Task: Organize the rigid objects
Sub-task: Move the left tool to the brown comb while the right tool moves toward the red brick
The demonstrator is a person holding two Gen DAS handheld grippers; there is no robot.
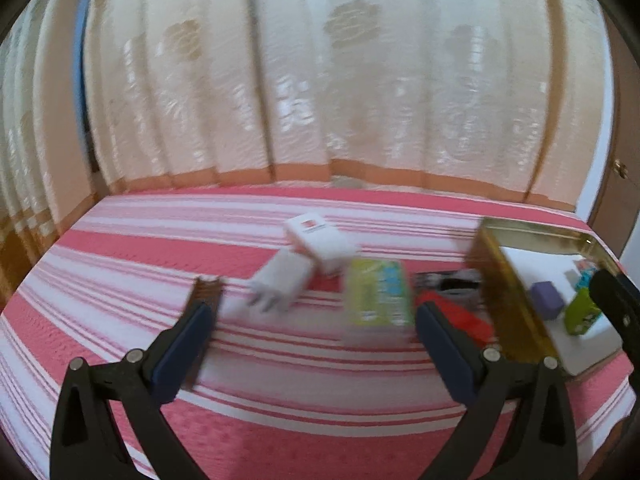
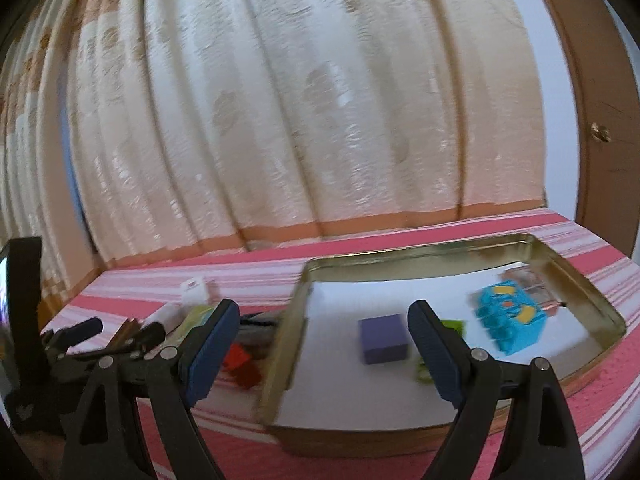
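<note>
Broadly, a cream patterned curtain (image 1: 320,80) filled the background behind a bed under a pink-and-white striped bedspread (image 1: 280,380). On the bedspread's right side lay a shallow gold tin (image 2: 576,276), open, with a white lining. Inside it were a blue box (image 2: 510,326) near the far right wall, a purple block (image 2: 382,338) nearer the middle, and a green box (image 1: 582,314) just beside the block. Left of the tin, on the bedspread, lay a yellow-green carton (image 1: 378,296), a white box (image 1: 320,242) with a small red logo whose lettering was too blurred to read, a white charger plug (image 1: 282,282) touching that box, and something red (image 2: 240,364) close against the tin's left wall. The left hand-held gripper (image 1: 316,320) hung spread wide above the carton, pinching nothing. The right hand-held gripper (image 2: 324,332) was likewise spread wide and empty, over the tin's left half.
</note>
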